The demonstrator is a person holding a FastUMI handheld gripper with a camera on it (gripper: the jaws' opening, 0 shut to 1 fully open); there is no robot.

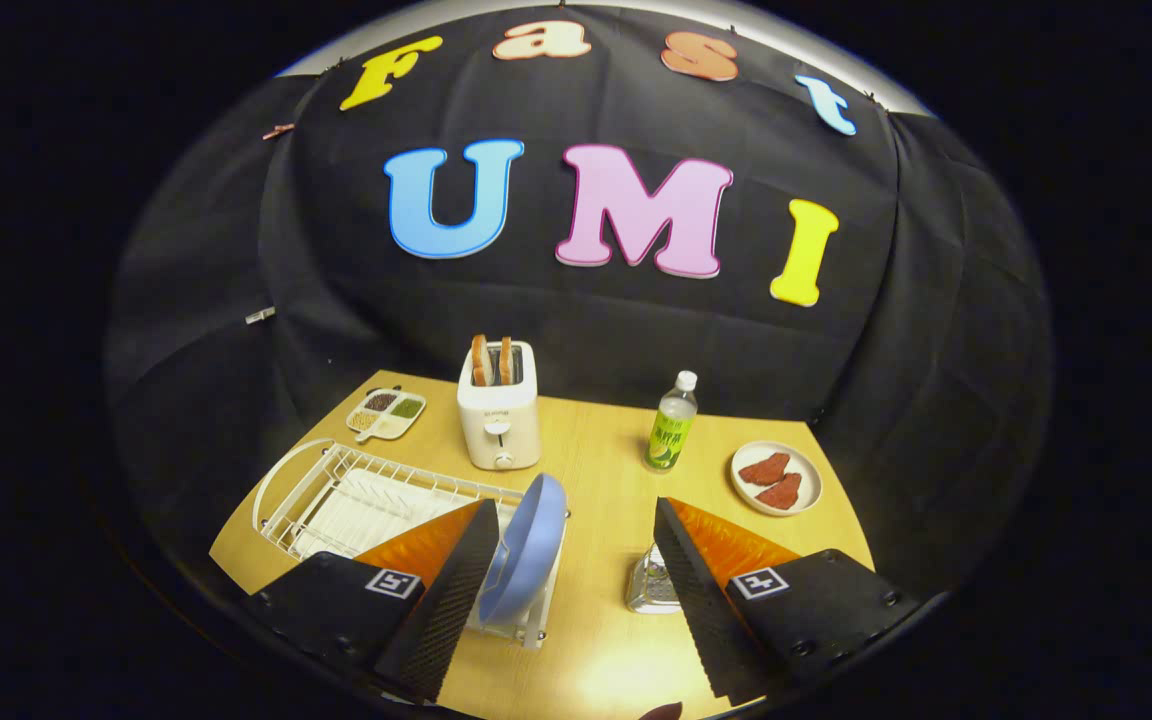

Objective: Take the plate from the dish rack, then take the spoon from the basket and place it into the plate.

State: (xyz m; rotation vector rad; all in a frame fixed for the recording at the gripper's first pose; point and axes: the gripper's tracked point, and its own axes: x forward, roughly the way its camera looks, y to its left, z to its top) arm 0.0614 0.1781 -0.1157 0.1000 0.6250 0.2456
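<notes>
Beside toaster [499,418], dish rack [336,490] holds blue plate [526,548] upright; gripper [571,520] spread wide, empty, plate just inside one finger.

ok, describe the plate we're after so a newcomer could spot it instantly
Start at the white wire dish rack on the wooden table, in front of the white toaster. At the rack's end nearest the open tool, a light blue plate stands on edge, just beside one finger. The other plate, beyond the green-labelled bottle, is white, lies flat and holds red food.
</notes>
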